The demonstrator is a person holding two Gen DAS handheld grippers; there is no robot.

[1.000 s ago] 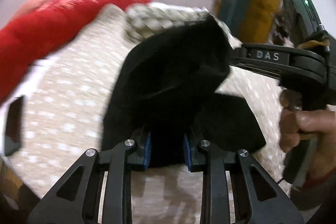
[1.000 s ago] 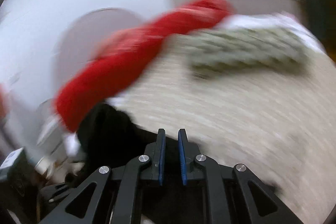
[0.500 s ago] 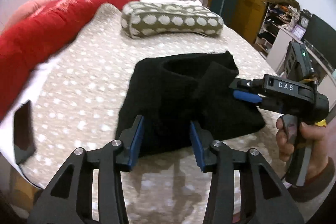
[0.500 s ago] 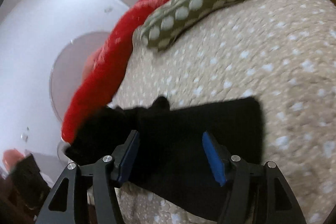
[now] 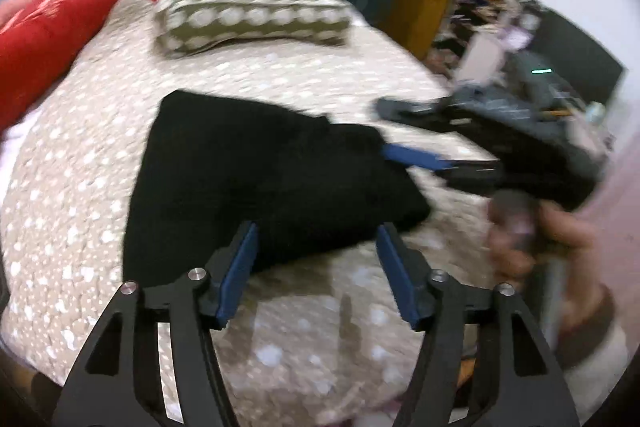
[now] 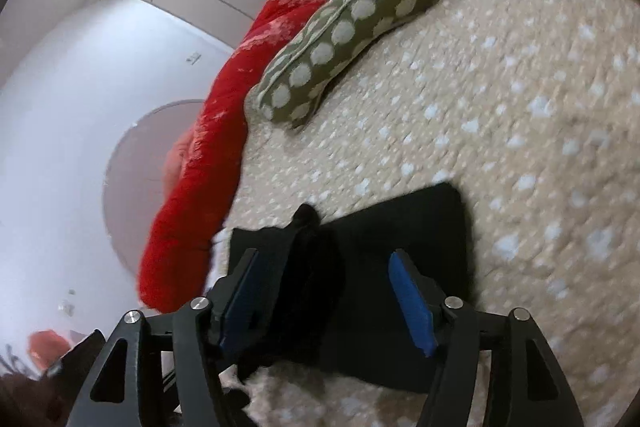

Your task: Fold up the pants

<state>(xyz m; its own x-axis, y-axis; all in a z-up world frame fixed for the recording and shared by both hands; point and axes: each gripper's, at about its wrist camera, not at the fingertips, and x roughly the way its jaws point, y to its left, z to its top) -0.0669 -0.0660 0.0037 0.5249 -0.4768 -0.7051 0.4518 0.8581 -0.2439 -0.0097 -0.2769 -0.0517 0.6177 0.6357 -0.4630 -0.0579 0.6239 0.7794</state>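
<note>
both claws are standing with their blue pads spread wide and nothing between them. the left claw (image 5: 316,269) is hanging just above the near edge of the black pants (image 5: 248,179), its pads framing the fabric without touching it, so the cloth is lying free. the right claw (image 6: 330,301) is likewise gaping over the right end of the bundle; in the left wrist view one of its blue pads is sitting right at the pants' right edge, though blur is making it hard to tell whether it is touching.

the pants are lying on the bed (image 5: 80,187), on the beige dotted cover, gathered into a compact dark block with a raised ridge across the top where layers are overlapping. that shape is suggesting a fold is already laid down, and the wide-apart pads are fitting a release, letting the layers settle flat.

the olive dotted pillow (image 5: 252,21) and the red blanket (image 5: 80,3) are sitting well apart from the bundle, toward the head of the bed, leaving room for working.

judging by the lumpy ridge and the uneven near edge, the bundle is probably needing smoothing or one more fold. thick stacked cloth is tending to spring open, so pressing it down would be sensible.
</note>
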